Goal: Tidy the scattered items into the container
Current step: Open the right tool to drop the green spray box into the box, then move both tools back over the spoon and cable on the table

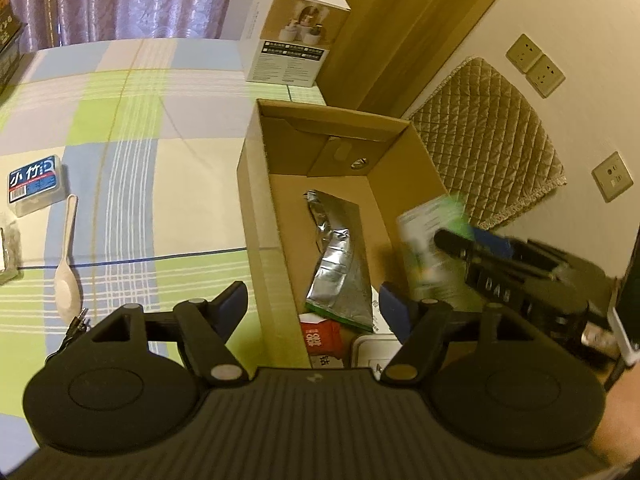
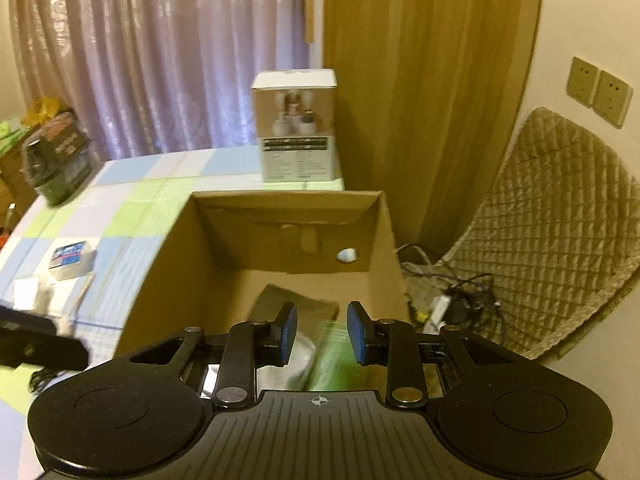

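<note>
Nearest, the left gripper (image 1: pixel 314 300) hangs with jaws apart and empty above the cardboard box's (image 1: pixel 256 184) near left wall. From the right, the right gripper (image 1: pixel 438 238) carries a green-and-white packet (image 1: pixel 428 240) clamped over the box; it should release only once well inside the rim.

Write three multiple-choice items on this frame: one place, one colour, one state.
1. Where does the white spoon lie?
A. in the cardboard box
B. on the checked cloth, beside the box
C. on a chair

2. What colour is the foil pouch in the box?
A. silver
B. blue
C. yellow

3. What state is the right gripper in?
A. open, empty
B. shut on the spoon
C. shut on a green and white packet

Key:
1 B, it rests on the cloth left of the box.
2 A, its crinkled face shines silver.
3 C, the packet sits between its fingers above the box.
</note>
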